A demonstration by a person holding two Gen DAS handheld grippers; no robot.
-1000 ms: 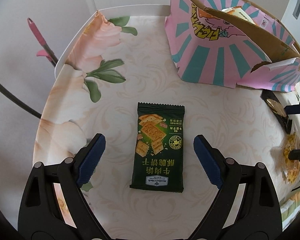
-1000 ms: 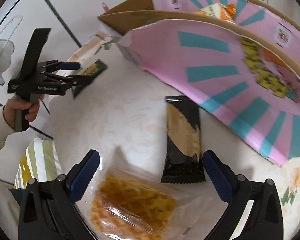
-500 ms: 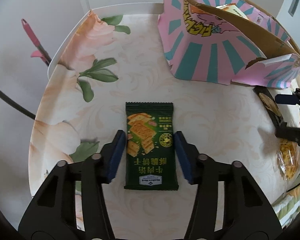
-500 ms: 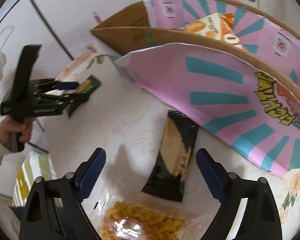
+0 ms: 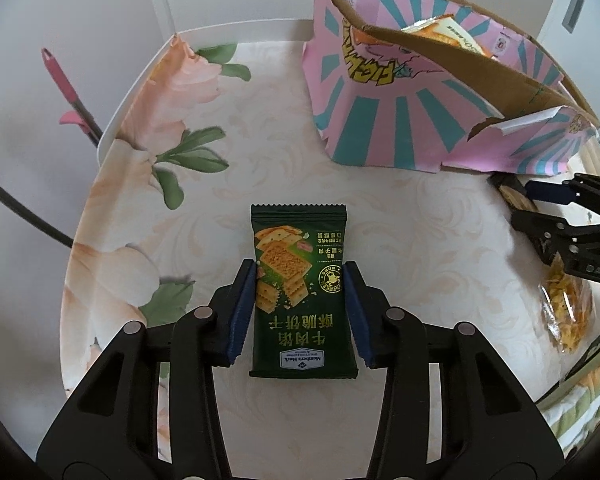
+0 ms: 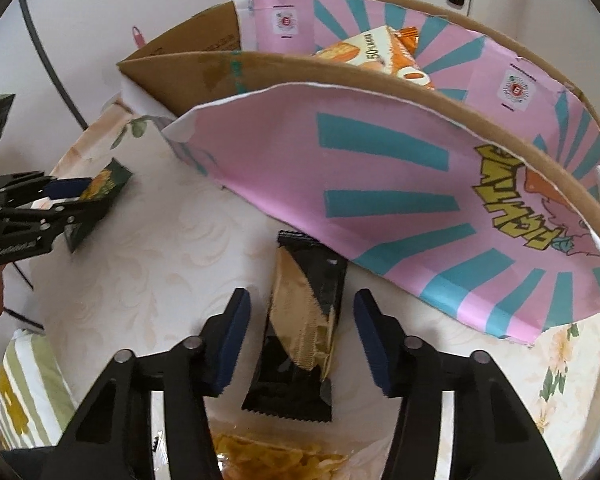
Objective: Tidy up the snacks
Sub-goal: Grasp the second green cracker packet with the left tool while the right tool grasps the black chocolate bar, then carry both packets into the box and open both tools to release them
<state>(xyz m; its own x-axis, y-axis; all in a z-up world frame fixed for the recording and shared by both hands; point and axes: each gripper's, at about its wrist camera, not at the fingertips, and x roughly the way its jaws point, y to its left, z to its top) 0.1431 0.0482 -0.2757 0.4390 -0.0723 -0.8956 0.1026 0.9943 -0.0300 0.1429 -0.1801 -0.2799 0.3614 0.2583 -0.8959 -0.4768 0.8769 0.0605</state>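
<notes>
A dark green cracker packet (image 5: 296, 236) lies flat on the floral tablecloth (image 5: 172, 160). My left gripper (image 5: 299, 280) points down over it. Its jaws are closing, and both blue pads touch the packet's long edges. A black and gold snack bar (image 6: 304, 320) lies beside the pink and teal cardboard box (image 6: 380, 184). My right gripper (image 6: 300, 300) straddles the bar. Its jaws are closing too, with a gap left on each side of the bar. The right wrist view shows the left gripper (image 6: 68, 192) on the green packet (image 6: 108, 184).
An orange packet (image 6: 376, 52) stands inside the open box (image 5: 380, 128). A clear bag of yellow snacks (image 6: 268, 456) lies just behind the bar, at the table's near edge. A pink-handled tool (image 5: 64, 84) leans off the table's left side. A striped cushion (image 6: 24, 380) sits below the edge.
The left jaws went from wide apart to touching the green packet's edges. The right gripper turned to centre the black bar between its jaws, which have narrowed a lot.
</notes>
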